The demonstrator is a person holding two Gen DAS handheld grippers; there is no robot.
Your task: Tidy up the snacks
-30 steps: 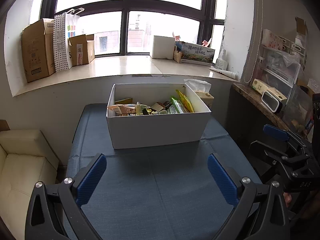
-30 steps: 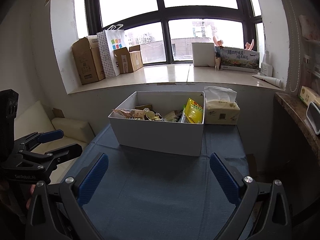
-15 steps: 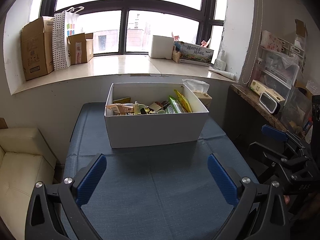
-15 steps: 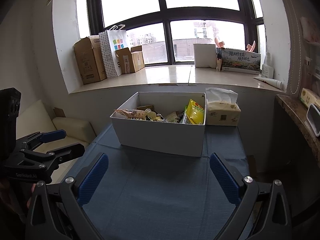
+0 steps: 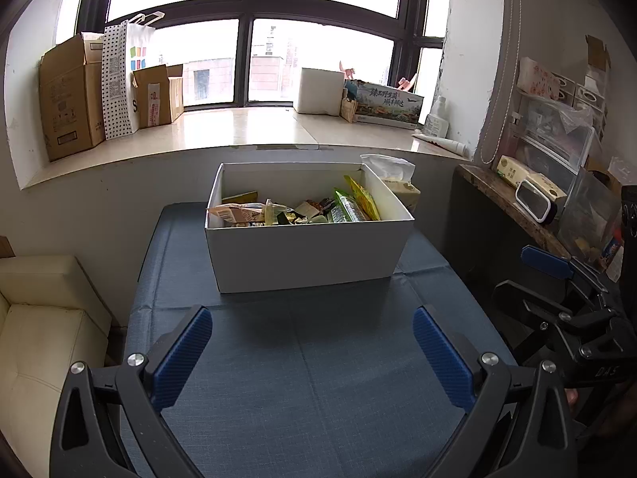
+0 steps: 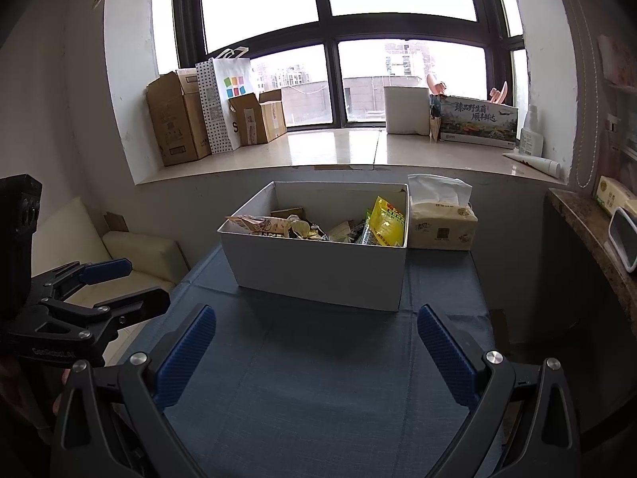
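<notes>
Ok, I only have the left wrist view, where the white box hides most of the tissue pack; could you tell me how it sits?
Observer: The tissue pack lies flat close beside the right wall of the white box, with a tissue sticking up.
Operator: Thanks. Seen from the side, is anything between my left gripper's fingers?
Observer: No, the left gripper is open and holds nothing.
Operator: And the yellow snack packet's face?
Observer: The yellow snack packet leans against the box's right wall and has red print near its top.
</notes>
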